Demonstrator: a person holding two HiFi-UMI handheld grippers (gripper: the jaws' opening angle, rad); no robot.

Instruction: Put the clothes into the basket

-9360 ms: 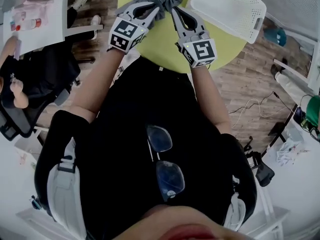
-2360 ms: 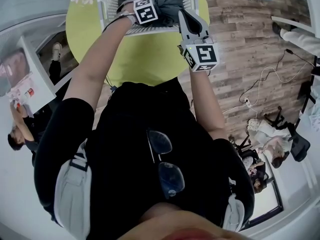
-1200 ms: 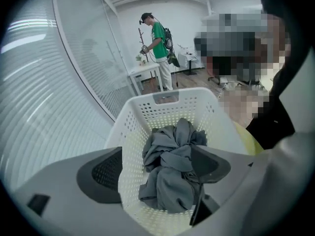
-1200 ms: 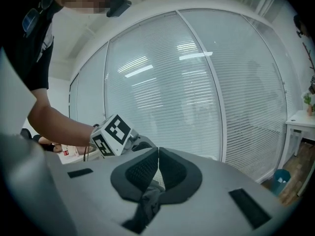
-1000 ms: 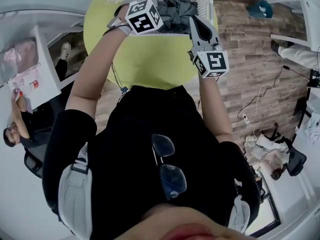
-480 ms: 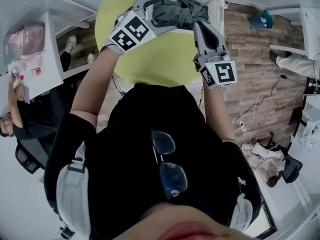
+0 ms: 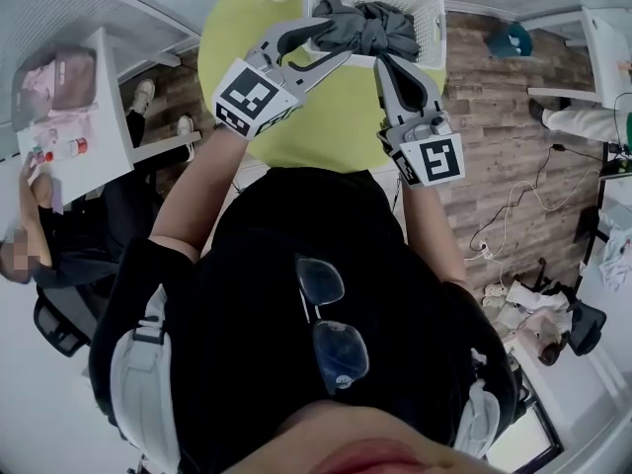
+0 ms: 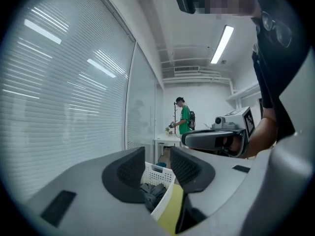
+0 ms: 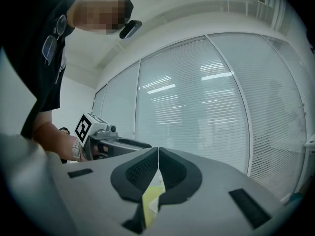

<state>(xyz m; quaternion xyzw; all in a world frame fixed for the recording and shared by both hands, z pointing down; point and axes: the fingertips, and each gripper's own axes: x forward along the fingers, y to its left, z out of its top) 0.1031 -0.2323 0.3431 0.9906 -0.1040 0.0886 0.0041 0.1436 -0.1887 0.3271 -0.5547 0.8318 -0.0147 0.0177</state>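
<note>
Clothes (image 7: 365, 28) sit in the basket (image 7: 431, 28); I hold nothing.
Head view: grey bundle inside the white basket, top centre. Left gripper view: my left gripper (image 8: 157, 167) has just been closing, jaws half-apart, nothing between, since the load looks delivered. Right gripper view: right gripper (image 9: 158, 167) pressed together, empty.

In the head view the left forearm (image 7: 202, 181) and right forearm (image 7: 430, 225) reach toward the top of the frame. The left gripper (image 7: 331, 39) sits at upper centre, angled rightward, with the right gripper (image 7: 392, 64) just right of it, pointing up. The left jaws have just been closing and stand partly apart, empty. The right jaws are pressed together, empty.
</note>
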